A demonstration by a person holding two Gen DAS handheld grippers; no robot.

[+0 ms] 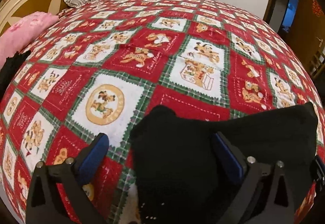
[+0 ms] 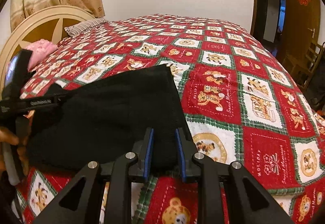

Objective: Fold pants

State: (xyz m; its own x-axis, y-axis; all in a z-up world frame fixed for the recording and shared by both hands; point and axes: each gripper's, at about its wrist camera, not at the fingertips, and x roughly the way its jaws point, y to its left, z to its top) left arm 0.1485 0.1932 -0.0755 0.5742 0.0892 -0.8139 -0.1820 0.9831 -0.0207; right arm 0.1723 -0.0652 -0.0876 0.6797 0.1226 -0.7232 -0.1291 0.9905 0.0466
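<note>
**Black pants on the bed, one side let go, the other side pinched**

Left wrist view shows the left gripper point(image 1: 160, 155) with its jaws spread very wide. The black pants point(image 1: 203, 146) lie between and under the two blue pads, but the pads do not press on the cloth; the left pad hangs over the bare bedspread point(image 1: 113, 55), the right pad lies against the top of the fabric. So this gripper holds nothing.

In the right wrist view the right gripper point(image 2: 164, 153) has its jaws narrow, and a fold of the pants point(image 2: 113, 110) goes in between the blue pads near the right edge of the bundle. It seems to be pinched there.

The pants rest near the front edge of the bed, on the red and white patterned bedspread, already in a compact, roughly rectangular pile with a straight edge on the far side. A pink pillow point(image 2: 43, 48) and the headboard point(image 2: 40, 21) are well apart from it.

The fabric looks thick, soft and matte, perhaps knitted or fleece. I judge it light, limp and not slippery; it will sag and lose its shape if lifted by one point only. The best places to take hold are two corners of one edge, pinching all layers together.

Both grippers point down toward the bed at a slope, close over the cloth. At the left border of the right view, a hand point(image 2: 10, 138) grips the handle of the other tool.
</note>
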